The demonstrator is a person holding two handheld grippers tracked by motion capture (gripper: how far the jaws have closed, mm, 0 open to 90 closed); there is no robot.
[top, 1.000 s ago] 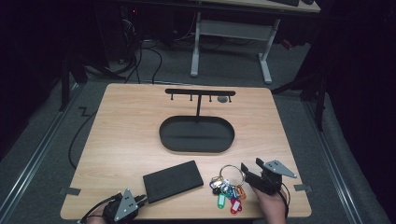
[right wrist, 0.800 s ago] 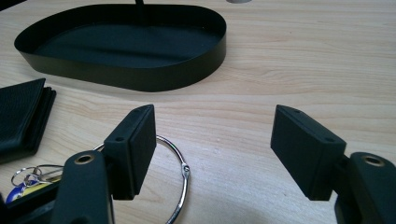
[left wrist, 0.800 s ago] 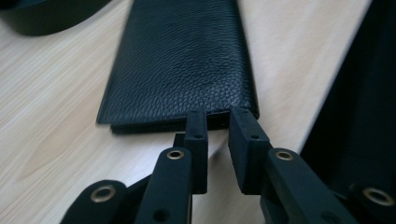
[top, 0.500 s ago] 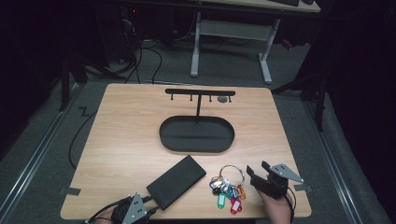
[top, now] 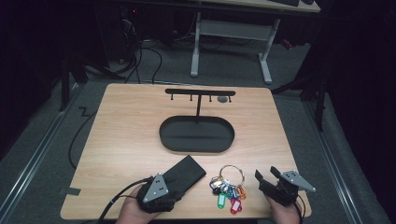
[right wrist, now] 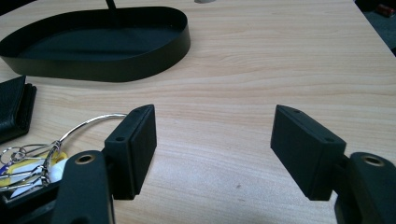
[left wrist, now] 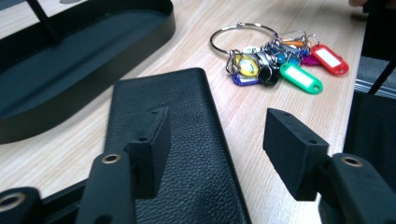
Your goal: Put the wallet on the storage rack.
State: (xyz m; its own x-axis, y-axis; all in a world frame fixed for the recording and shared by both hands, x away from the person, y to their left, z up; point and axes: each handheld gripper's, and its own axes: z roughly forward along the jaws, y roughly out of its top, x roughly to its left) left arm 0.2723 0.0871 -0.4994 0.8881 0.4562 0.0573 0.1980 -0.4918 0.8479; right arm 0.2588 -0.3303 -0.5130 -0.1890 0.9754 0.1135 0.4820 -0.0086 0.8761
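A black leather wallet point(top: 187, 170) point(left wrist: 187, 140) lies slanted near the table's front edge. Its near end sits under my left gripper point(top: 173, 187) point(left wrist: 212, 135). The jaws have just been opening and now stand wide: one pad hangs over the wallet, the other over bare wood, and neither presses on it. A key ring point(top: 229, 184) point(left wrist: 275, 60) point(right wrist: 42, 154) with several coloured tags lies right of the wallet. My right gripper point(top: 265, 173) point(right wrist: 215, 140) stands open just right of the keys, with only tabletop between its pads.
A black oval tray point(top: 161, 135) point(left wrist: 140, 51) point(right wrist: 116, 67) sits mid-table, and a T-shaped hook stand point(top: 200, 92) rises behind it. The wallet's corner point(right wrist: 14, 109) shows at the left in the right gripper view. Cables and a desk frame lie on the floor beyond the table.
My left gripper has slid right along the front edge and its jaws have opened. The wallet has swung round, its far end now pointing toward the tray. My right gripper has shifted slightly right.
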